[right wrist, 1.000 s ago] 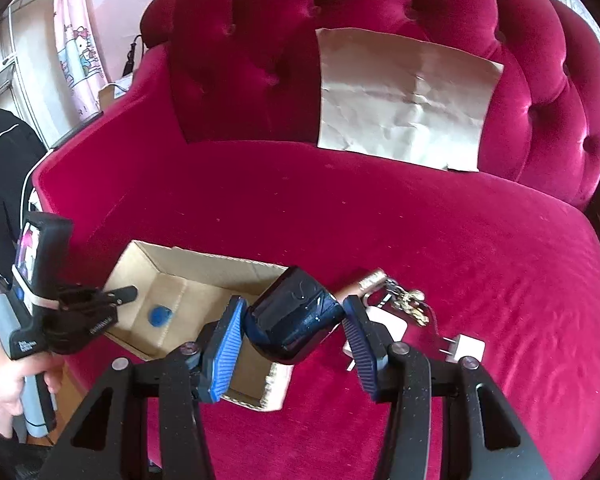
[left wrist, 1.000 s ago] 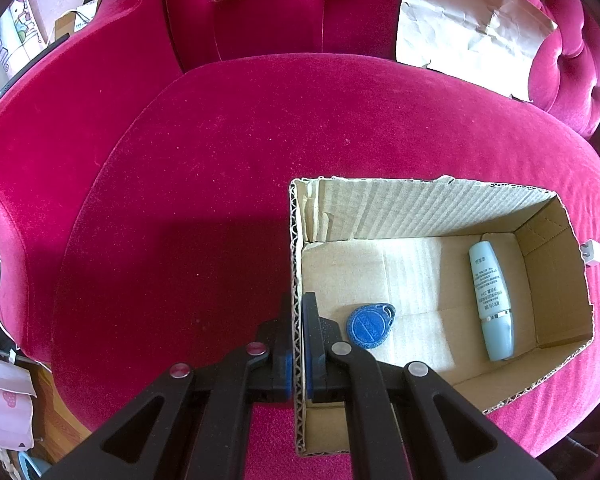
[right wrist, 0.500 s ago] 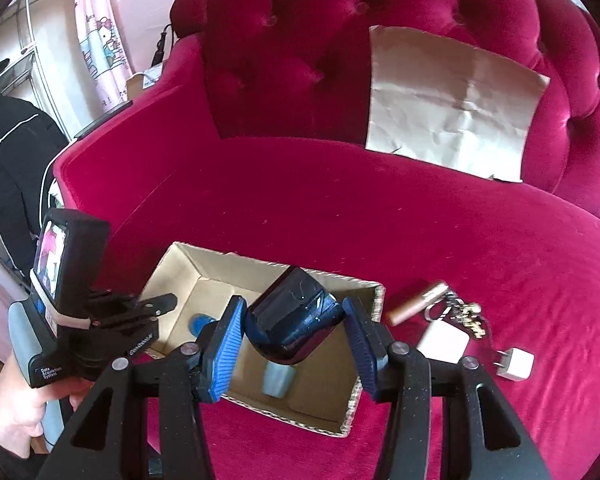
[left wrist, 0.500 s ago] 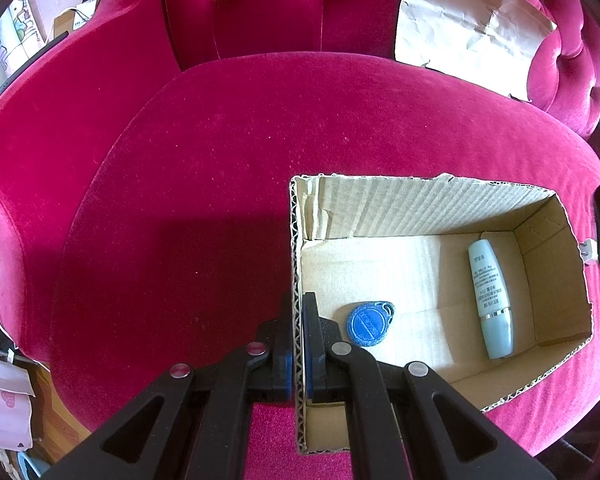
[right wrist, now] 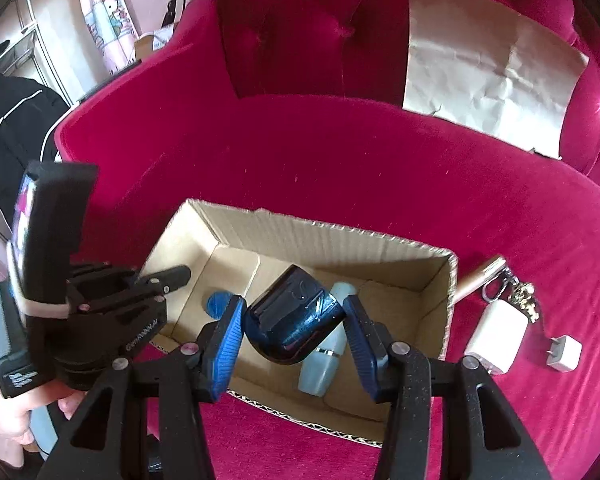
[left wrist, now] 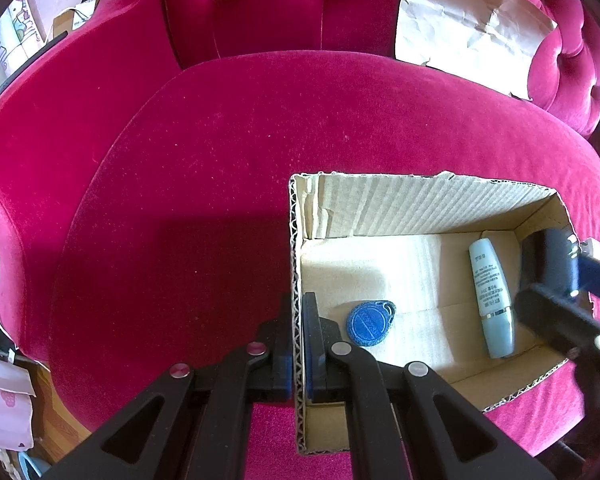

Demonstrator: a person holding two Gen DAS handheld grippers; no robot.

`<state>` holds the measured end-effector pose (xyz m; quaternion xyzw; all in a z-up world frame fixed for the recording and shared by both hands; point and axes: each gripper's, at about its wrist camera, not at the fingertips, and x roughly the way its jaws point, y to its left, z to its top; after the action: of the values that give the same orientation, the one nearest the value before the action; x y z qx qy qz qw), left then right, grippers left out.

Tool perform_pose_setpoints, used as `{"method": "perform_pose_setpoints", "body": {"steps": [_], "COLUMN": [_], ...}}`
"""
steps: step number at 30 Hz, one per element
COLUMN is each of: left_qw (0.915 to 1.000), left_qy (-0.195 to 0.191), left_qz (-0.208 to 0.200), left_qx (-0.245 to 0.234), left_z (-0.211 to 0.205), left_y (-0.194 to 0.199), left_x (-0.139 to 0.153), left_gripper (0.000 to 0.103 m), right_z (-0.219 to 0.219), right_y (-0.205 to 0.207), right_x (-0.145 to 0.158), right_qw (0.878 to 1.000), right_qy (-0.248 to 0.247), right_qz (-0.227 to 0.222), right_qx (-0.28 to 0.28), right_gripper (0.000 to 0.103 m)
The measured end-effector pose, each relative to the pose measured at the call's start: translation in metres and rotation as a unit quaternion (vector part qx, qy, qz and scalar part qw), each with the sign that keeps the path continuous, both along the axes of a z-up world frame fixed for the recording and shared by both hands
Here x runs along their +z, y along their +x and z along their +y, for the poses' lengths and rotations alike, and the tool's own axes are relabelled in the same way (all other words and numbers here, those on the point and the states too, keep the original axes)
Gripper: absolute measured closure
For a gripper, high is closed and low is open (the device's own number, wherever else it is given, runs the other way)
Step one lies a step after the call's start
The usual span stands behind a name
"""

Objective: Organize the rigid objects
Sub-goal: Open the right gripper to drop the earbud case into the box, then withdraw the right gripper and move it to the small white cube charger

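An open cardboard box [left wrist: 420,208] [right wrist: 332,236] sits on the red velvet sofa. In it lie a blue key fob [left wrist: 370,322] [right wrist: 217,303] and a pale blue tube [left wrist: 492,296] [right wrist: 326,354]. My left gripper [left wrist: 298,344] is shut on the box's left wall. My right gripper [right wrist: 294,334] is shut on a dark blue rounded case [right wrist: 294,320] and holds it above the box, over the tube; it enters the left wrist view at the box's right end [left wrist: 556,276].
On the seat right of the box lie a white charger [right wrist: 496,338], a small white plug [right wrist: 564,354], a keyring with a brown cylinder [right wrist: 480,278]. A crumpled paper sheet [right wrist: 492,80] leans on the backrest. Sofa arm [right wrist: 112,120] rises at left.
My right gripper has carried the dark blue case leftward from beside the box to over its inside, and now shows in the left wrist view. The left gripper has kept hold of the box wall.
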<state>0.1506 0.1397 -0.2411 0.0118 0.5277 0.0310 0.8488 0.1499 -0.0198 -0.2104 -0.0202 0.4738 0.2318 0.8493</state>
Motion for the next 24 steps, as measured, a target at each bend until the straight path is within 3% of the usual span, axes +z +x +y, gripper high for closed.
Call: {"method": "perform_pose_setpoints", "body": {"steps": [18, 24], "left_qw": [1.0000, 1.0000], "left_qy": [-0.008, -0.008], "left_qz": [0.002, 0.002], "left_qx": [0.000, 0.000], "left_z": [0.0025, 0.0024], "left_y": [-0.0010, -0.0016], "left_x": [0.0013, 0.0013], "left_gripper": [0.100, 0.100], "right_z": [0.0043, -0.0020], "right_y": [0.0026, 0.0044], "right_x": [-0.0038, 0.0001], "right_qw": [1.000, 1.000], "right_qy": [0.001, -0.002], "right_qz": [-0.002, -0.013], "right_qx": [-0.002, -0.020], "right_gripper": [0.046, 0.020]}}
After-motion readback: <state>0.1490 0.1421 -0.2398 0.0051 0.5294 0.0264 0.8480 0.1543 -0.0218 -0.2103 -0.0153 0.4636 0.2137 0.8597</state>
